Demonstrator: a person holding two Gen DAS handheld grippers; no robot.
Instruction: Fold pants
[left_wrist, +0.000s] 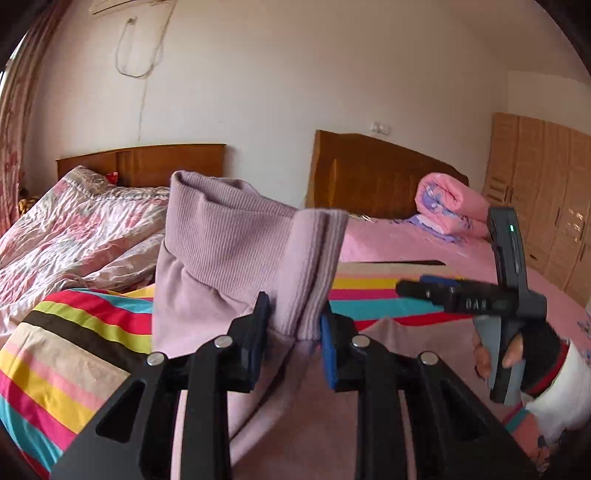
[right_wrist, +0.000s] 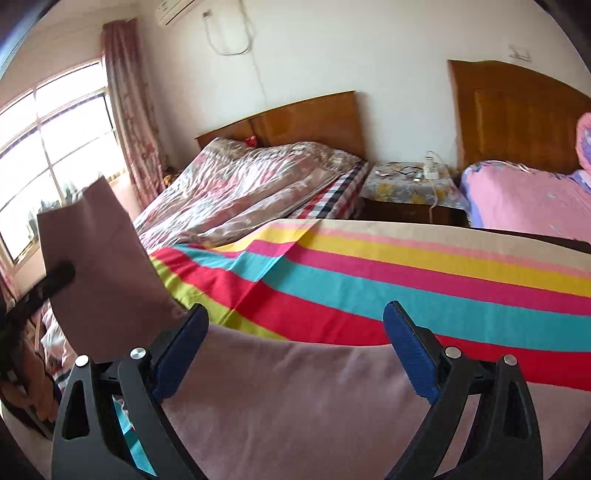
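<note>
A bedroom: two beds with wooden headboards stand against a pale wall, and nearer to me is the striped sheet (right_wrist: 369, 280) that covers the place where I fold.

In my left camera, the striped sheet fills the lower left. In the middle, my left claw (left_wrist: 293, 332) is narrowed on the ribbed cuff of the mauve pants (left_wrist: 236, 251), which bunches up above the pads; I hold it there, I judge, so the leg can be carried over and doubled. The rest of the pants trails down under the claw onto the sheet. At the right edge my right claw (left_wrist: 417, 288) shows side-on, in my hand (left_wrist: 513, 354).

In my right camera, a flap of pants stands lifted at the left, pinched by the left claw's dark tip. Centre and lower right, my right claw (right_wrist: 295, 347) gapes wide over the flat pants, holding nothing, probably free to take the next corner.
</note>
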